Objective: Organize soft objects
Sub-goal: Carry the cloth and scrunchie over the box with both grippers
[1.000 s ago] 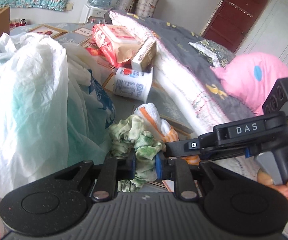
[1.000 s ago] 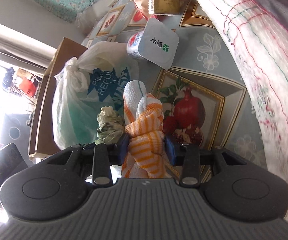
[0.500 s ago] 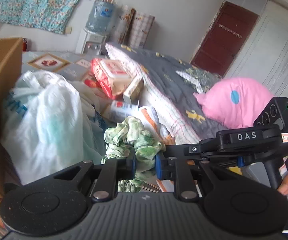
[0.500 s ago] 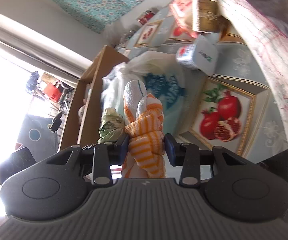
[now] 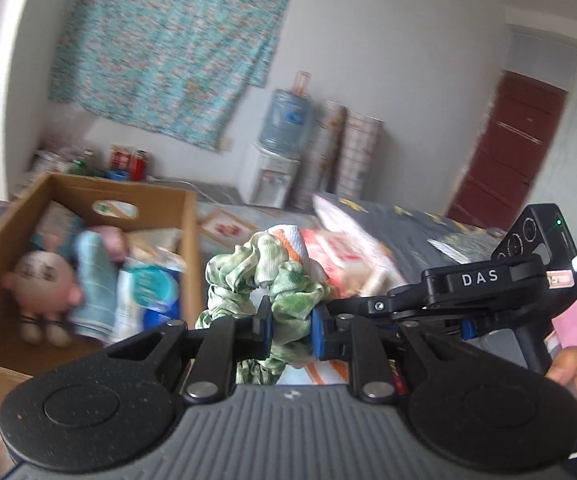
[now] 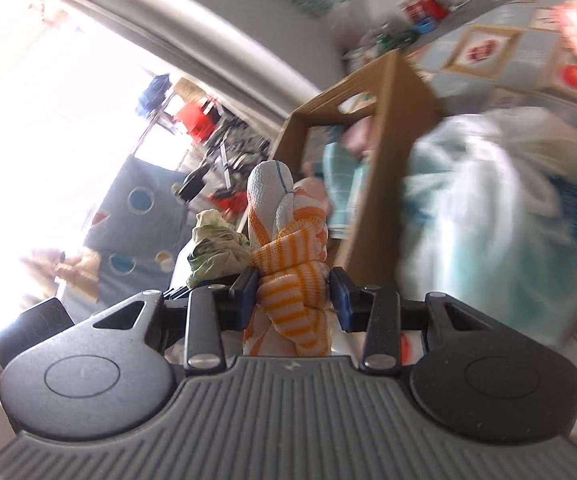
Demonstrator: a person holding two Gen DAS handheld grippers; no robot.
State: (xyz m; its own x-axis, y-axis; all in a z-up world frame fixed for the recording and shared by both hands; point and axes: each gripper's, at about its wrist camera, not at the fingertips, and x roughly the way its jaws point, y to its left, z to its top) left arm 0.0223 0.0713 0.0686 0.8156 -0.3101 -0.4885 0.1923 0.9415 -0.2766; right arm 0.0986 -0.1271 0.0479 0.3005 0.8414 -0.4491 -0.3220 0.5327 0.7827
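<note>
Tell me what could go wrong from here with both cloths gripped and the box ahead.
The green scrunchie is pinched by one fold in the left gripper; its loose loops could slip free. The right gripper holds the orange-striped cloth right beside it, so the two may tangle. The cardboard box looks crowded; a drop might spill over.

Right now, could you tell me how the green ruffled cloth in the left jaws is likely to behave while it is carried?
The green ruffled cloth is probably floppy: its folds bunch above the left gripper and droop below. It looks light, held by a narrow pinch. It seems unlikely to slip, being crinkled fabric squeezed between the pads.
</note>
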